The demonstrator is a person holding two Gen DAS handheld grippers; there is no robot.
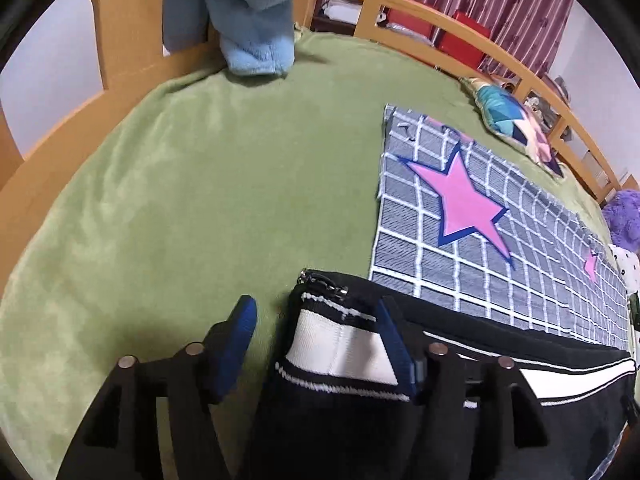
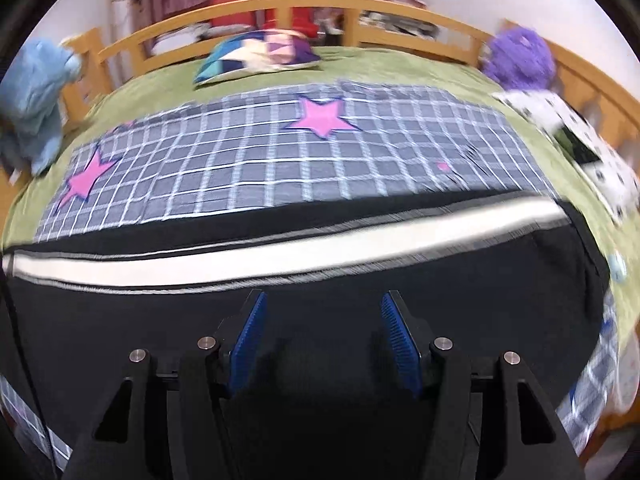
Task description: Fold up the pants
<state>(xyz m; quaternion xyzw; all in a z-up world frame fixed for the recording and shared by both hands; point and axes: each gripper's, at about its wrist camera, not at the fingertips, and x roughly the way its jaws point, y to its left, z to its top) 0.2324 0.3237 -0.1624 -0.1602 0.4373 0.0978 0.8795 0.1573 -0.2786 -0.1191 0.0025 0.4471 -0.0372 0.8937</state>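
Black pants (image 1: 340, 420) with a white side stripe and a zipped cuff lie on the bed over a grey checked cloth. My left gripper (image 1: 320, 340) is open, its jaws astride the cuff end of the leg, one pad on each side. In the right wrist view the pants (image 2: 320, 340) stretch across the frame with the white stripe (image 2: 280, 248) running left to right. My right gripper (image 2: 322, 336) is open and hovers over the black fabric, holding nothing.
The grey checked cloth (image 1: 480, 216) with pink stars lies on a green blanket (image 1: 200, 200). A blue plush toy (image 1: 256, 20), a patchwork cushion (image 2: 256, 54), a purple plush (image 2: 520, 56) and a spotted item (image 2: 580, 148) sit near the wooden bed rails (image 2: 320, 4).
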